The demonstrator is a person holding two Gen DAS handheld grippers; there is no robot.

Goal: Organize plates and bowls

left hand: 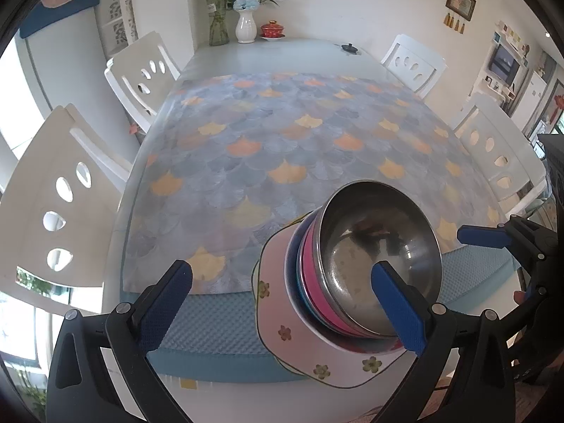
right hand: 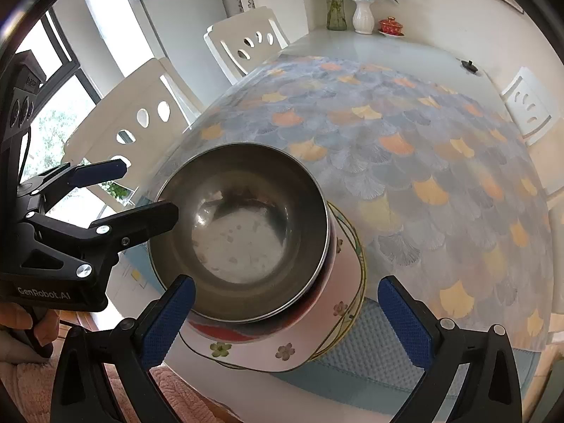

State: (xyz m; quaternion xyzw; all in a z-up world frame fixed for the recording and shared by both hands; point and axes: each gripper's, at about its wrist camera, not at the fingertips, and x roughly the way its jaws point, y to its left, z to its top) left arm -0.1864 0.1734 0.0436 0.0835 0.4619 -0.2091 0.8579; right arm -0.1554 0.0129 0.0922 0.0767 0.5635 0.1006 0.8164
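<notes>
A steel bowl tops a stack of bowls with pink and blue sides, standing on white flowered plates at the table's near edge. My left gripper is open; its right finger lies in front of the steel bowl, the stack mostly right of the gap. In the right wrist view the steel bowl and plates sit just ahead of my open right gripper, its left finger near the bowl's rim. The left gripper reaches in from the left.
The table carries a fan-patterned cloth and a blue padded mat at the near edge. Vases, a red lidded cup and a small black lid stand at the far end. White chairs line both sides.
</notes>
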